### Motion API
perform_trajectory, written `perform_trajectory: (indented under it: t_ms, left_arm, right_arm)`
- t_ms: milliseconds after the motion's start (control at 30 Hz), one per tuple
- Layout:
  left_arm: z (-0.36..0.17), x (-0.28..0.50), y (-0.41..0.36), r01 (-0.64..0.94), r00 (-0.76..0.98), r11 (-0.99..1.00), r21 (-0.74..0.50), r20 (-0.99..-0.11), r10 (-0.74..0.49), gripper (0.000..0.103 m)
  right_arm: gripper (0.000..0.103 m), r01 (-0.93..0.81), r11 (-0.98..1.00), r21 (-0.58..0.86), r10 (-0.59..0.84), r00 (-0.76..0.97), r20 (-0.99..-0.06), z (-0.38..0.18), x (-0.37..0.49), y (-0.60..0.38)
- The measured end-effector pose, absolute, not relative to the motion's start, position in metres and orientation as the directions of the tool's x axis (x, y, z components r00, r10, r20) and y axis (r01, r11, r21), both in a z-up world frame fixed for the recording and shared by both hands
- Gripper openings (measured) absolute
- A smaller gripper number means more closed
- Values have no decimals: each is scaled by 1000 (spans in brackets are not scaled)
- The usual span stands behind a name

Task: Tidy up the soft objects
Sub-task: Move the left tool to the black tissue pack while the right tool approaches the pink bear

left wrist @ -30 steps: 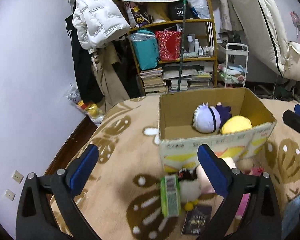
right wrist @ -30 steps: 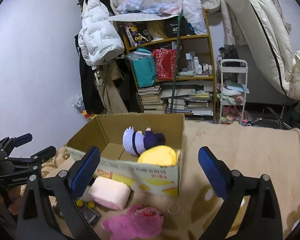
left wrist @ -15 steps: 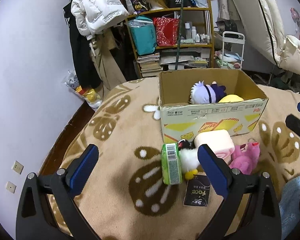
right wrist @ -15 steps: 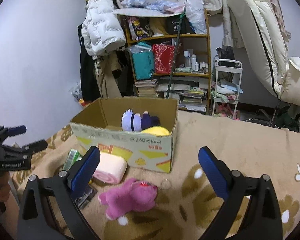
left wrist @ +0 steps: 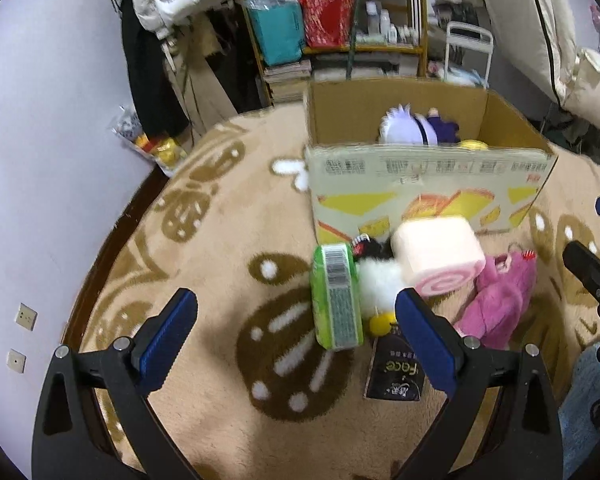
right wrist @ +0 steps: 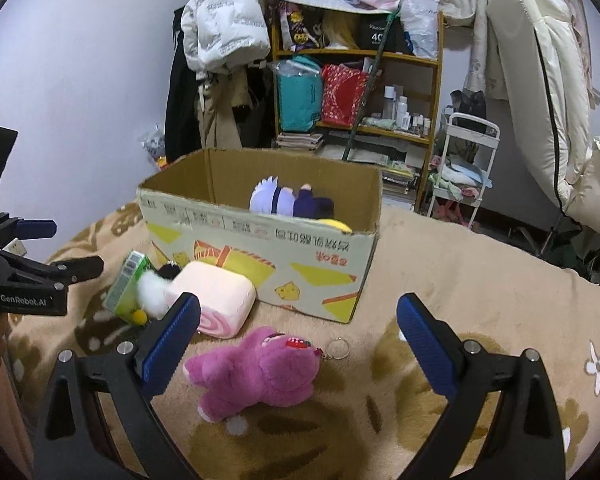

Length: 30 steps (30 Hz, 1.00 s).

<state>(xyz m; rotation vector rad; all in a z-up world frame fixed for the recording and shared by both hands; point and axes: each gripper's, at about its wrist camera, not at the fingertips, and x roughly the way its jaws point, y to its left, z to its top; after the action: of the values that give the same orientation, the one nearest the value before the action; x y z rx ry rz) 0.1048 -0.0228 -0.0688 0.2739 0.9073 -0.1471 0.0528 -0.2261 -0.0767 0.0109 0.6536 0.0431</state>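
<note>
An open cardboard box (left wrist: 428,184) (right wrist: 260,240) stands on the tan blanket and holds a purple-haired doll (left wrist: 412,130) (right wrist: 288,202) and a yellow plush (right wrist: 336,225). In front of it lie a pink roll-cake plush (left wrist: 438,254) (right wrist: 216,298), a black-and-white penguin plush (left wrist: 376,276) (right wrist: 154,286) and a magenta bear plush (left wrist: 500,300) (right wrist: 260,368). My left gripper (left wrist: 296,334) is open, hovering near the penguin. My right gripper (right wrist: 298,334) is open just above the magenta bear.
A green carton (left wrist: 336,296) (right wrist: 126,282) and a black packet (left wrist: 396,372) lie by the plush toys. A key ring (right wrist: 338,348) rests beside the bear. Cluttered shelves (right wrist: 360,92), hanging coats (right wrist: 220,20) and a white cart (right wrist: 464,168) stand behind the bed.
Both grippers have pulled back from the box and dropped lower toward the toys on the blanket. The toys now look larger and nearer; nothing was grasped.
</note>
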Motion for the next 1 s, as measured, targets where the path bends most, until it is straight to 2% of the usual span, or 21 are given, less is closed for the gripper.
perform_trajectory:
  t_ms: [433,1000]
  left_arm:
    - [-108,112,-45,311,481,934,174,-877,3,98]
    - [-137,116,-58,382,359,916,122,-933,-25,98]
  right_arm:
    - [103,-4,1000,14,13,732,-682,-107,77,-220]
    - [103,7,1000,13,5,666,-746,-134,93,-219]
